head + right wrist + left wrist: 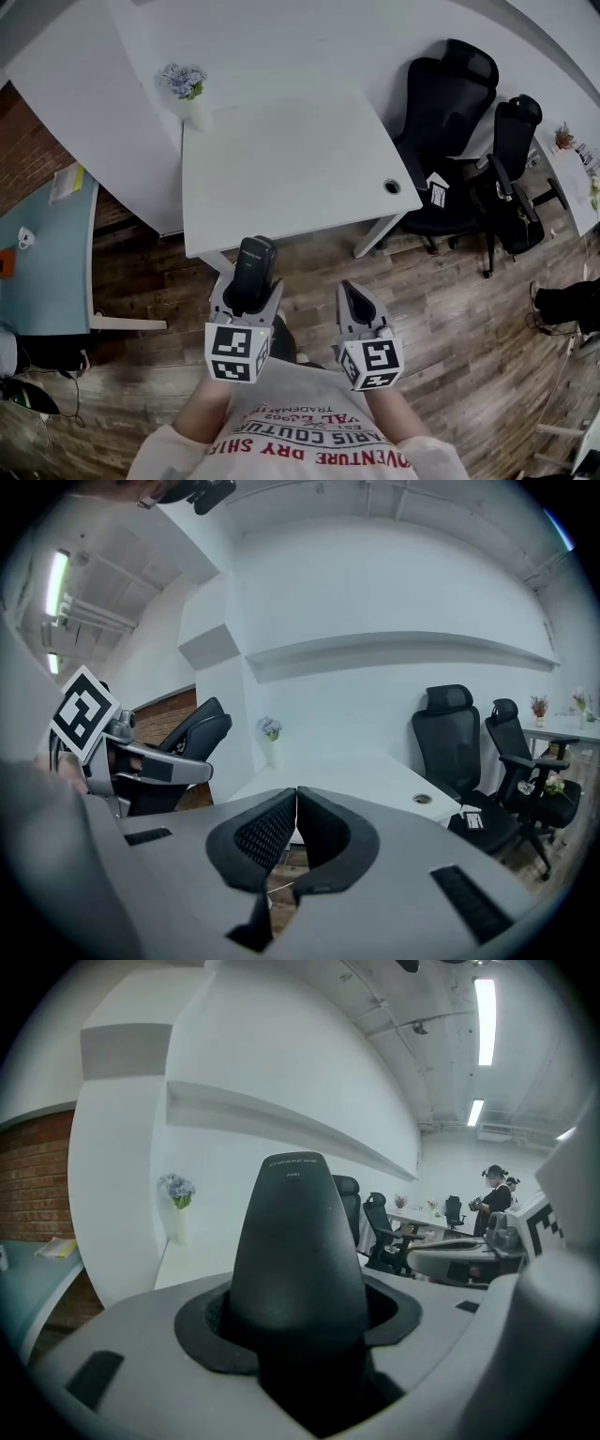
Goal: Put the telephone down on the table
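Note:
A black telephone handset [253, 270] sticks up out of my left gripper [247, 298], whose jaws are shut on its lower part. In the left gripper view the telephone [298, 1251] fills the middle, upright between the black pads. My right gripper [360, 311] hangs beside it to the right, shut and with nothing in it; in the right gripper view its pads [296, 829] touch at the tips. Both grippers are over the wood floor, just short of the front edge of the white table [291, 159].
A small white vase of pale flowers [187, 89] stands at the table's far left corner, and a cable hole [392, 187] sits near its right edge. Two black office chairs [450, 141] stand to the right. A light blue desk [42, 253] lies at the left.

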Demonstrator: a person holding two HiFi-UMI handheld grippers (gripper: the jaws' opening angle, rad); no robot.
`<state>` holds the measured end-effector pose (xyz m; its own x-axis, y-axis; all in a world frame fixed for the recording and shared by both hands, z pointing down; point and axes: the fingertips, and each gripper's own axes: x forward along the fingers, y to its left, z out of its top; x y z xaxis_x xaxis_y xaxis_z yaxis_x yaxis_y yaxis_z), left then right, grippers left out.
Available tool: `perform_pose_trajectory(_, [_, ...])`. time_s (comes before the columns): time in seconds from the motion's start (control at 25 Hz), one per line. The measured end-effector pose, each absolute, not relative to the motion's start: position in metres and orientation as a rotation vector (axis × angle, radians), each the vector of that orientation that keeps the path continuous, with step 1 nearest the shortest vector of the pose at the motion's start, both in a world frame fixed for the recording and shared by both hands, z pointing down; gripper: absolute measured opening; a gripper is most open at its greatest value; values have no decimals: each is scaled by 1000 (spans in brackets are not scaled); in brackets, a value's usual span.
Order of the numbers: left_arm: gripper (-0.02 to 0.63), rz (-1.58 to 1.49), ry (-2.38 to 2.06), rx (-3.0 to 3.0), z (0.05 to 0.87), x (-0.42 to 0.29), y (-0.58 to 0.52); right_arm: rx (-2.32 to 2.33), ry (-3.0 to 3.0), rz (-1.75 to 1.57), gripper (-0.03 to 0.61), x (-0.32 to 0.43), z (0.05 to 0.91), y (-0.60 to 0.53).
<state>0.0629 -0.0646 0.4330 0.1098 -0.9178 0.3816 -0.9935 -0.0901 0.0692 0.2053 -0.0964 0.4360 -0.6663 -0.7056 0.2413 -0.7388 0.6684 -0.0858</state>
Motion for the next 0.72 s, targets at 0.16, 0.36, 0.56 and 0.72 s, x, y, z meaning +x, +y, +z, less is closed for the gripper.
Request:
perform_pose_trajectory(0.16, [289,330,-1868,2074,438,56,-93,1174,-2698,240,25,194,433,-122])
perform_pose_trajectory(0.36, [290,313,-1832,2095,443,40,-150,1203,-2677,229,25,175,434,-175])
perform_pose_trajectory(0.56, [290,296,-1783,2120,443,21,-211,1226,-2652,238,25,151,435,-235])
perform_pose_trajectory(0.72, [290,301,-1744,2142,445,-3,-261,1227,-2645,242,25,117,436,-284])
